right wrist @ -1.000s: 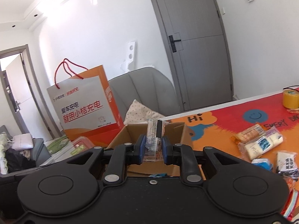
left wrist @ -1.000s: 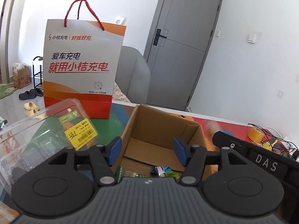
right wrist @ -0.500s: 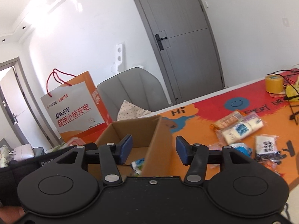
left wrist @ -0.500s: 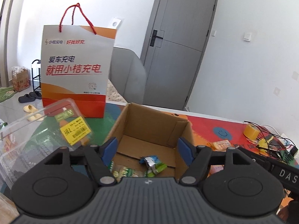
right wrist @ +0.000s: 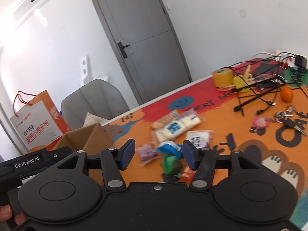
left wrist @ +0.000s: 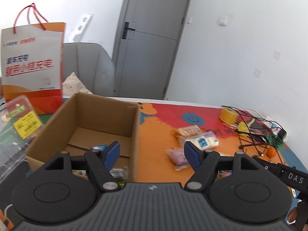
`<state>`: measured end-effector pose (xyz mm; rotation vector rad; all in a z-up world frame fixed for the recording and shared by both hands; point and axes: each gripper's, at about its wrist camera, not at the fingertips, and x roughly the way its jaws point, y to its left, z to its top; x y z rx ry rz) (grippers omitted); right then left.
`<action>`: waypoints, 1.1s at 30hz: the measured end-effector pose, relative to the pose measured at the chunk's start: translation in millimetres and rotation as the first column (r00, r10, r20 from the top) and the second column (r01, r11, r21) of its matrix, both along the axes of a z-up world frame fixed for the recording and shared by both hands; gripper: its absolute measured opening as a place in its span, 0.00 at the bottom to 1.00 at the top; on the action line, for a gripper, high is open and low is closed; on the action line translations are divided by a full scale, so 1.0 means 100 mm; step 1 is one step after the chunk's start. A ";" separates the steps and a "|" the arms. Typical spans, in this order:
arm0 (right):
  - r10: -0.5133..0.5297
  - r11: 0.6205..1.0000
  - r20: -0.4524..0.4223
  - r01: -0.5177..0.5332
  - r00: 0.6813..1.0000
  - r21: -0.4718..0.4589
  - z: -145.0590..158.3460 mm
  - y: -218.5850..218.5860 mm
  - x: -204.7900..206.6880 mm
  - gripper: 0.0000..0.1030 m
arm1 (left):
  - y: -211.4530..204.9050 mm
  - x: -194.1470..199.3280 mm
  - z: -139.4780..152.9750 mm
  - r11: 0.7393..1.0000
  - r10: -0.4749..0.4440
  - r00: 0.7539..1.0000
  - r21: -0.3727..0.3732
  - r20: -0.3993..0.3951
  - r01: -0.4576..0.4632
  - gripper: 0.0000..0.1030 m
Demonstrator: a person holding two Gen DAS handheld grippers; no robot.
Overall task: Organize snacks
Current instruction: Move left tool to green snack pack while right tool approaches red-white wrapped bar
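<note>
Open brown corrugated cardboard box (left wrist: 100,119) on the orange printed table mat (right wrist: 221,127), glossy crinkled snack packets (right wrist: 173,129) heaped just beside it. Left gripper (left wrist: 152,151) and right gripper (right wrist: 157,154): jaws spread, empty. One second ago the right gripper pinched a clear-wrapped snack above the box.

The table (right wrist: 240,154), covered by a colourful orange mat, was strewn with snack packets (right wrist: 173,128), a cardboard box (left wrist: 100,119), tape roll (right wrist: 223,78) and cables (right wrist: 258,94).
</note>
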<state>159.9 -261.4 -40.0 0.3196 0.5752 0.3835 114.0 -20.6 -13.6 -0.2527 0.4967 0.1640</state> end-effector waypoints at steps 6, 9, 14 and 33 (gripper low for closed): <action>-0.037 0.999 -0.034 0.036 0.999 -0.010 -0.14 -0.21 0.05 0.54 | -0.29 0.16 -0.08 0.998 -0.065 0.998 0.005 -0.016 0.065 0.70; -0.052 0.999 -0.064 0.051 0.997 -0.011 -0.24 -0.27 0.08 0.53 | -0.40 0.26 -0.14 0.996 -0.094 0.995 -0.010 -0.031 0.094 0.70; -0.053 0.998 -0.114 0.049 0.992 -0.037 -0.43 -0.26 0.12 0.48 | -0.56 0.41 -0.28 0.992 -0.126 0.990 -0.034 -0.062 0.124 0.70; -0.054 0.998 -0.199 0.043 0.979 -0.055 -0.80 -0.21 0.31 0.27 | -0.84 0.82 -0.73 0.980 -0.184 0.975 -0.106 -0.128 0.171 0.66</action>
